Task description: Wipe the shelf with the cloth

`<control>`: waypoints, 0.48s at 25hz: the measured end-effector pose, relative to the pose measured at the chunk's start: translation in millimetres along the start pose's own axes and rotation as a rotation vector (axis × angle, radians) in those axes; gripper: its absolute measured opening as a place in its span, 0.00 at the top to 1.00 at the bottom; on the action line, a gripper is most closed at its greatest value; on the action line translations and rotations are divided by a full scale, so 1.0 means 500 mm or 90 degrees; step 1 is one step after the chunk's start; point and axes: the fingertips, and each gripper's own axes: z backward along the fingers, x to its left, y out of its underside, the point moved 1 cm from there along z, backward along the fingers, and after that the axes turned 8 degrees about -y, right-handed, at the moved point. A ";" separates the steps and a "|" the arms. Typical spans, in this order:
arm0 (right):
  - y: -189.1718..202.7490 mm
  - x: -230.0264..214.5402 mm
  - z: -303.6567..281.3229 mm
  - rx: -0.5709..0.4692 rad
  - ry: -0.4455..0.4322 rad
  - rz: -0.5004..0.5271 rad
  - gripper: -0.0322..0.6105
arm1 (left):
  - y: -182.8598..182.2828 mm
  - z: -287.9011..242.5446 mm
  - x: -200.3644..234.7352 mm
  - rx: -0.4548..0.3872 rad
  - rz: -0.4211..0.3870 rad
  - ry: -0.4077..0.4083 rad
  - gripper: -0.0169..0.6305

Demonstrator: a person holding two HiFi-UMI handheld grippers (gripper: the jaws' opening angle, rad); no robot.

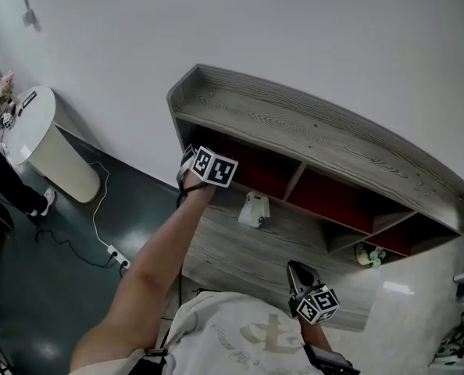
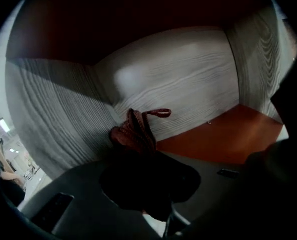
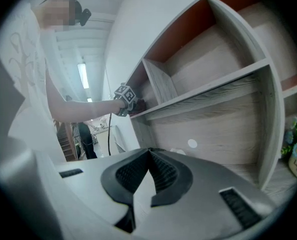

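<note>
**Left gripper holds the cloth inside the shelf; right gripper hangs shut and empty**

Nearest the head camera is the person's white shirt (image 1: 240, 334). Just beyond it the right gripper (image 1: 298, 272) hovers in front of the lower board of the shelf (image 1: 310, 127). Its own view shows its fingers (image 3: 163, 171) pressed together at the tips, with nothing between them.

The bare left forearm (image 1: 158, 264) stretches up and away from the body to the left gripper (image 1: 205, 170), which reaches into the shelf's upper left compartment, under the top board. In the left gripper view the dark fingers (image 2: 153, 176) pinch a bunched reddish-brown cloth (image 2: 136, 131). A thin loop of the cloth sticks out to the right. The cloth lies against the grey wood-grain surface in a corner of the compartment, beside an orange-red panel (image 2: 228, 136).

Further along, a small white object (image 1: 254, 209) stands on the board below the compartments, to the right of the left gripper. A small flower ornament (image 1: 370, 255) sits low at the shelf's right end. Red back panels (image 1: 326, 198) line the compartments.

Farthest off, to the left of the shelf, a white cylindrical bin (image 1: 48, 147) stands on the dark floor (image 1: 52, 272), with a white cable (image 1: 99, 209) running down to a power strip (image 1: 116, 255). A pale wall (image 1: 294, 30) rises behind everything.
</note>
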 end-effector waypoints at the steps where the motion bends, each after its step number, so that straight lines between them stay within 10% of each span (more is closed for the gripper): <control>1: 0.000 -0.003 0.002 -0.001 0.003 -0.001 0.94 | 0.000 -0.007 -0.004 0.005 -0.006 0.000 0.85; 12: 0.004 -0.016 0.007 0.001 0.001 -0.011 0.94 | -0.006 -0.021 -0.038 0.038 0.001 0.079 0.86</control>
